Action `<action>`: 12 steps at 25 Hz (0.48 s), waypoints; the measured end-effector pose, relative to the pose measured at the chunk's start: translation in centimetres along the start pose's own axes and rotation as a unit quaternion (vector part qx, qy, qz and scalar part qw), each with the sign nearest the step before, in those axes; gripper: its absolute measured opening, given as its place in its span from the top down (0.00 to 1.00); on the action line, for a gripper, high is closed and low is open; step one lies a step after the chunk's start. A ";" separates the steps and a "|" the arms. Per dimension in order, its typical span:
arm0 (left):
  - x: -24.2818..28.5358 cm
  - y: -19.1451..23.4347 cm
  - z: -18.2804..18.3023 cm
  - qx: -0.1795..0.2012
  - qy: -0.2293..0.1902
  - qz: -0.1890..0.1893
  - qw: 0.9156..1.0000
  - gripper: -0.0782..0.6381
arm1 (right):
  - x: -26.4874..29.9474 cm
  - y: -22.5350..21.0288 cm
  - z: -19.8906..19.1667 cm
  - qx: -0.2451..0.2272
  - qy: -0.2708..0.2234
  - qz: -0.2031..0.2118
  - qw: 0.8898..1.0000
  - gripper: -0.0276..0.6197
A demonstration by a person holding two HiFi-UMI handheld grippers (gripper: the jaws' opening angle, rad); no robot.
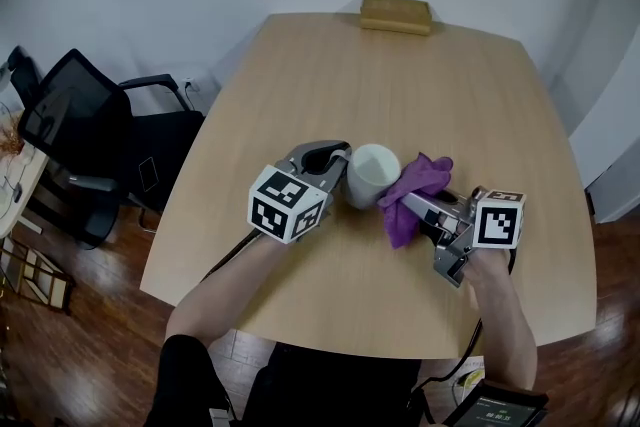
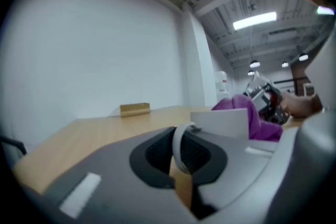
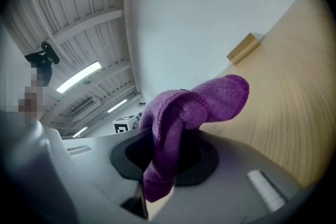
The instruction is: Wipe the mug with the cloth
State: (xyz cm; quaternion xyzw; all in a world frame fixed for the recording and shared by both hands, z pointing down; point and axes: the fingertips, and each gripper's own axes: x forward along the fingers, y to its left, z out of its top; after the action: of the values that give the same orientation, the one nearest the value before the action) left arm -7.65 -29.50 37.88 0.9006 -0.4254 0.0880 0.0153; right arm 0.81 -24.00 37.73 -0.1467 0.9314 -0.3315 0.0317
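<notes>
A white mug [image 1: 372, 175] sits on the wooden table [image 1: 400, 85] near its front middle. My left gripper [image 1: 338, 155] reaches it from the left and is shut on the handle; in the left gripper view the white handle loop [image 2: 181, 147] is pinched between the jaws, and the mug's body [image 2: 220, 122] rises just beyond. A purple cloth [image 1: 412, 187] touches the mug's right side. My right gripper [image 1: 405, 203] is shut on that cloth. In the right gripper view the cloth [image 3: 189, 113] bulges out from between the jaws and hides the mug.
A small wooden block [image 1: 396, 14] lies at the table's far edge, also visible as the block [image 3: 242, 48] in the right gripper view. A black office chair [image 1: 80, 130] stands left of the table. The table's front edge runs close below both grippers.
</notes>
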 end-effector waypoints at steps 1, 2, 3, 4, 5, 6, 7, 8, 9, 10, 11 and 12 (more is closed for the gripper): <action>0.2 -0.2 -0.3 0.025 0.006 0.004 1.000 0.88 | -0.2 0.0 0.2 -0.007 0.000 -0.005 1.000 0.84; 0.4 -0.4 -0.4 0.043 0.010 0.005 0.999 0.88 | -0.4 -0.1 0.4 -0.012 -0.001 -0.008 1.000 0.84; 0.5 -0.5 -0.4 0.055 0.012 0.005 0.998 0.88 | -0.5 -0.2 0.6 -0.015 -0.003 -0.009 1.000 0.84; 0.6 -0.5 -0.4 0.064 0.015 0.004 0.998 0.88 | -0.5 -0.3 0.7 -0.016 -0.004 -0.009 1.000 0.84; 0.7 -0.4 -0.5 0.065 0.020 0.002 0.998 0.87 | -0.5 -0.4 0.6 -0.015 -0.004 -0.008 1.000 0.84; 0.6 -0.1 -0.7 0.059 0.029 -0.002 0.998 0.86 | -0.3 -0.4 0.5 -0.014 -0.003 -0.005 1.000 0.84; 0.5 0.2 -1.0 0.047 0.039 -0.005 0.998 0.84 | -0.2 -0.3 0.3 -0.012 -0.002 0.000 1.000 0.84; 0.3 0.6 -1.3 0.033 0.048 -0.005 0.998 0.79 | 0.0 -0.1 0.2 -0.011 -0.001 0.008 1.000 0.84; 0.0 1.1 -1.5 0.018 0.054 -0.001 0.998 0.73 | 0.1 0.3 0.1 -0.011 0.001 0.016 1.000 0.84; -0.3 1.5 -1.7 0.004 0.055 0.006 0.998 0.67 | 0.2 0.7 0.0 -0.012 0.004 0.024 1.000 0.84; -0.6 1.8 -1.9 -0.011 0.053 0.013 0.998 0.61 | 0.2 1.0 0.0 -0.014 0.007 0.030 0.999 0.84; -1.0 2.0 -2.1 -0.025 0.051 0.019 0.998 0.59 | 0.2 1.4 0.0 -0.016 0.011 0.037 0.999 0.84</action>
State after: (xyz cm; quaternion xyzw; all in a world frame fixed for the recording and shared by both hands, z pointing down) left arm -10.12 -29.82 39.65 0.8861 -0.4430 0.1234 0.0582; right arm 0.25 -23.08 36.84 -0.1096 0.9416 -0.3168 0.0315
